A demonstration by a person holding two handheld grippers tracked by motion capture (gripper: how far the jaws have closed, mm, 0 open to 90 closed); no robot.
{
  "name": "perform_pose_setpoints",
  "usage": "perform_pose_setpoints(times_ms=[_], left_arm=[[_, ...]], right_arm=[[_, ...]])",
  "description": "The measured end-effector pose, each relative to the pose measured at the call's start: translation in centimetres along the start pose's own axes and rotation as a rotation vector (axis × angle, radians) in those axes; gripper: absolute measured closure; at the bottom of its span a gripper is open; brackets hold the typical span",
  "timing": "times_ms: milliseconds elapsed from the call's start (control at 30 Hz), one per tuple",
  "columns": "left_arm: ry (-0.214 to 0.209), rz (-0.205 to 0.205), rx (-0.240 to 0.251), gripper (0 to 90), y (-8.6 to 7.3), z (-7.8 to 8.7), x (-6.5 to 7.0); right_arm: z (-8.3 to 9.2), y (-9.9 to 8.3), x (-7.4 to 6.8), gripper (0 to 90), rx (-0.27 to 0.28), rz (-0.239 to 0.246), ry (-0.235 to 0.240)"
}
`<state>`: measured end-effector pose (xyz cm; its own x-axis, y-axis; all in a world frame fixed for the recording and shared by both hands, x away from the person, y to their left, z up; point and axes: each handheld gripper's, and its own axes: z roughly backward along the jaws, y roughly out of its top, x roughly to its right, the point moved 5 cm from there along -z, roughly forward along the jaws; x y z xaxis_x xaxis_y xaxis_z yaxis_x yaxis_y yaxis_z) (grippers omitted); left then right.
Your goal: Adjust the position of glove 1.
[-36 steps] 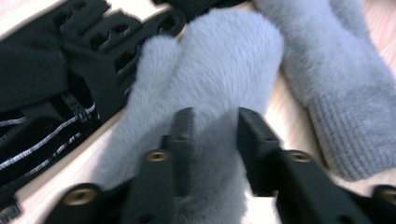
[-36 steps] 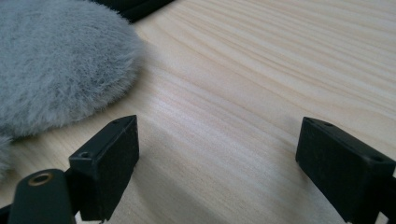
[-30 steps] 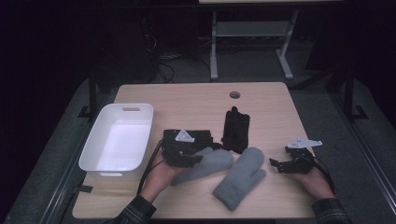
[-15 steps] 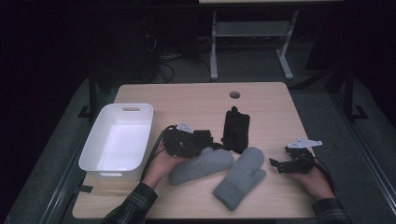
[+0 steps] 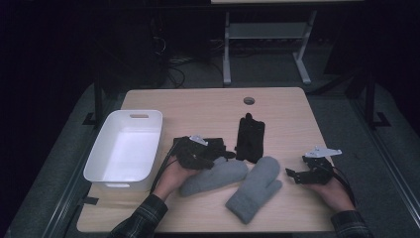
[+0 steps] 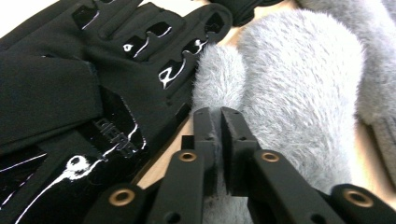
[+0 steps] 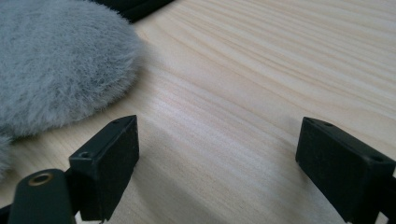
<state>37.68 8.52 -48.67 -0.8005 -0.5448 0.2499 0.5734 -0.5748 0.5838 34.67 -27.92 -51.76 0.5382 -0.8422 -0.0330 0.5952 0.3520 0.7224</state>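
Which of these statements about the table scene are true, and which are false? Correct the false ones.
1. The left tongs are shut on the edge of a grey mitten. True.
2. The right tongs grip the other grey mitten. False: they stand open over bare table.
3. The white tub holds a glove. False: it is empty.
4. A black glove lies beyond the mittens. True.

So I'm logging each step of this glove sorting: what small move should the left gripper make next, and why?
Probably lift. The left gripper has just closed, pinching the fur of the left grey mitten lying on the table, and the white bin beside it is a likely destination.
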Motion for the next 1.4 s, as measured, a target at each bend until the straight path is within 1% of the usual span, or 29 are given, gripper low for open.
perform_pose_setpoints(times_ms=[67, 100, 167, 200, 233, 267, 333, 367, 433, 567, 600, 700, 733, 767, 833, 900, 967, 1000, 1067, 1100, 1133, 1167, 1200, 1233, 1267, 1300, 1333, 1367, 1400], left_arm=[[-0.008, 0.006, 0.011, 87.8, 0.1, 0.3, 0.2], [-0.012, 0.02, 0.023, 88.0, 0.3, 0.5, 0.4], [-0.019, 0.03, 0.049, 88.4, 0.6, 1.0, 0.6], [-0.019, 0.03, 0.049, 88.4, 0.6, 1.0, 0.6], [-0.028, 0.041, 0.081, 88.4, 0.9, 1.4, 1.0], [-0.031, 0.032, 0.09, 88.5, 1.1, 1.7, 1.1], [-0.036, 0.037, 0.104, 88.6, 1.3, 1.9, 1.4], [-0.045, 0.035, 0.126, 88.7, 1.6, 2.4, 1.8], [-0.049, 0.036, 0.131, 88.8, 1.8, 2.6, 1.9], [-0.045, 0.043, 0.173, 89.0, 2.5, 3.5, 2.3], [-0.045, 0.043, 0.173, 89.0, 2.5, 3.5, 2.3], [-0.039, 0.043, 0.199, 89.0, 3.1, 4.3, 2.4], [-0.039, 0.043, 0.199, 89.0, 3.1, 4.3, 2.4], [-0.034, 0.041, 0.21, 89.0, 3.5, 4.6, 2.4], [-0.027, 0.047, 0.224, 89.0, 3.8, 5.0, 2.3], [-0.022, 0.051, 0.235, 89.0, 4.2, 5.2, 2.3], [-0.01, 0.053, 0.245, 89.0, 4.5, 5.4, 2.2], [-0.007, 0.051, 0.247, 89.0, 4.7, 5.5, 2.1], [-0.001, 0.057, 0.253, 89.0, 5.0, 5.4, 2.0], [-0.001, 0.057, 0.253, 89.0, 5.0, 5.4, 2.0], [0.0, 0.054, 0.254, 89.0, 5.2, 5.3, 2.0], [0.003, 0.058, 0.252, 89.1, 5.2, 5.2, 2.1], [0.004, 0.049, 0.248, 89.1, 5.3, 5.1, 2.0], [0.008, 0.058, 0.249, 89.0, 5.4, 5.0, 2.1], [0.01, 0.056, 0.251, 89.0, 5.4, 4.9, 2.1], [0.007, 0.052, 0.249, 89.0, 5.5, 4.8, 2.1], [0.007, 0.052, 0.249, 89.0, 5.5, 4.8, 2.1], [0.007, 0.055, 0.248, 89.0, 5.5, 4.8, 2.1], [0.007, 0.053, 0.254, 89.0, 5.6, 4.6, 2.1]], right_arm=[[0.0, 0.0, 0.0, 13.2, 0.0, 0.0, 0.0], [0.0, 0.0, 0.0, 13.2, 0.0, 0.0, 0.0], [0.0, 0.0, 0.0, 13.7, 0.001, 0.0, -0.001], [0.0, 0.0, 0.0, 13.7, 0.001, 0.0, -0.001], [0.0, 0.0, 0.0, 14.6, 0.002, -0.001, 0.001], [0.1, 0.0, 0.0, 16.0, 0.003, 0.0, 0.0], [0.3, 0.0, -0.1, 23.0, 0.001, 0.001, 0.0], [0.4, 0.0, -0.1, 23.8, -0.002, 0.001, 0.002], [0.6, 0.0, -0.2, 30.2, -0.005, -0.004, 0.014], [1.1, 0.3, -0.8, 36.5, 0.003, 0.006, 0.042], [1.1, 0.3, -0.8, 36.5, 0.003, 0.006, 0.042], [1.8, 0.7, -2.1, 42.3, 0.018, 0.045, 0.08], [1.8, 0.7, -2.1, 42.3, 0.018, 0.045, 0.08], [2.3, 0.8, -3.0, 45.4, 0.023, 0.063, 0.106], [2.6, 0.9, -3.6, 47.8, 0.035, 0.077, 0.124], [3.0, 0.9, -4.5, 53.5, 0.042, 0.087, 0.159], [3.3, 0.8, -5.3, 64.1, 0.034, 0.111, 0.201], [3.4, 0.7, -5.8, 73.2, 0.022, 0.129, 0.227], [3.7, 0.6, -6.6, 82.9, 0.007, 0.15, 0.262], [3.7, 0.6, -6.6, 82.9, 0.007, 0.15, 0.262], [3.9, 0.6, -7.3, 90.0, 0.006, 0.165, 0.301], [4.0, 0.6, -7.6, 90.0, 0.003, 0.169, 0.318], [4.0, 0.6, -8.0, 90.0, 0.0, 0.18, 0.34], [4.0, 0.6, -8.4, 90.0, -0.006, 0.188, 0.358], [4.0, 0.5, -8.9, 90.0, -0.015, 0.201, 0.377], [3.9, 0.5, -9.4, 90.0, -0.019, 0.22, 0.392], [3.9, 0.5, -9.4, 90.0, -0.019, 0.22, 0.392], [3.7, 0.4, -10.3, 90.0, -0.033, 0.249, 0.429], [3.6, 0.4, -10.8, 90.0, -0.038, 0.261, 0.45]])
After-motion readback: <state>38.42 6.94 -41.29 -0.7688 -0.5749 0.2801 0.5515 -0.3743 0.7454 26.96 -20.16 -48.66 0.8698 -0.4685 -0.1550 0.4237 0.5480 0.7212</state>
